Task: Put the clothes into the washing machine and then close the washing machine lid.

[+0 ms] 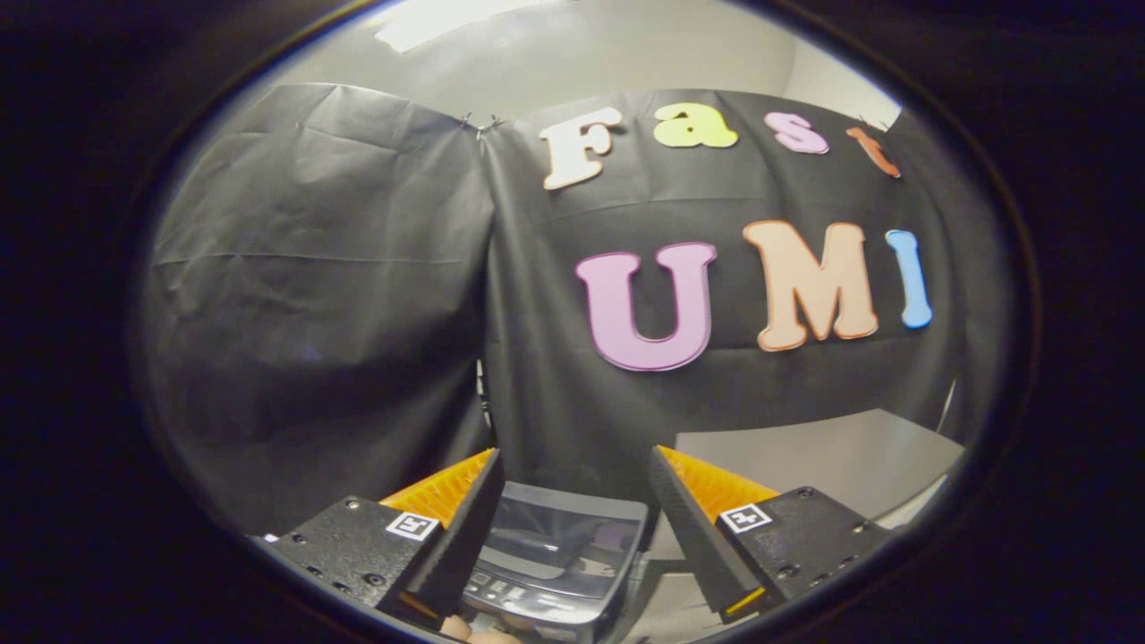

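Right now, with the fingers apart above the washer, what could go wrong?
1. The washing machine sits between the open fingers with its lid seemingly down, so clothes may have no way in yet.
2. The gripper holds nothing; no clothes lie ahead of it.
3. A fingertip near the washer's front panel could get bumped.

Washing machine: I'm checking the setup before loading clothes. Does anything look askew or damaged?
Nothing stands out. The washing machine sits squarely below and between the open gripper fingers, its lid looks closed, and the grey table looks tidy.
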{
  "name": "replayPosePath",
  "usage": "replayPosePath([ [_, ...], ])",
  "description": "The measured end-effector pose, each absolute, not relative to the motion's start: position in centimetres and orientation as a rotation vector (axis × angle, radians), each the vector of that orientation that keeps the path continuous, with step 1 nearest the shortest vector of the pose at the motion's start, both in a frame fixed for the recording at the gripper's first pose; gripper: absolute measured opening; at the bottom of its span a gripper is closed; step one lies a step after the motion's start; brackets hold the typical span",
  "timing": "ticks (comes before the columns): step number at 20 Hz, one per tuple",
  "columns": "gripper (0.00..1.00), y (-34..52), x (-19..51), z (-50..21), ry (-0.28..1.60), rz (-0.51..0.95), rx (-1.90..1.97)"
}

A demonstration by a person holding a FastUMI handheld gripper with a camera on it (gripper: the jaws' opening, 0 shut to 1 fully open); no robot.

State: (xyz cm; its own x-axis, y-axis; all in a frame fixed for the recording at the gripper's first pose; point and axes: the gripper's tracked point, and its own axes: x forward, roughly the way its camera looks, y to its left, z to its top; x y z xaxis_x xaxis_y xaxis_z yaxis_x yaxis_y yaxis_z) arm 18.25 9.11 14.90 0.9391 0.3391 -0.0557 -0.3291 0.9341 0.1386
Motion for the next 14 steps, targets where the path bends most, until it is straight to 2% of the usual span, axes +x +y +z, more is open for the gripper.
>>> replayPosePath([
  [6, 0.98, -0.2, 16.1, 12.4, 0.042, 0.152, 0.104],
  [14, 0.98, -7.9, 12.7, 6.5, 0.070, 0.016, 0.090],
])
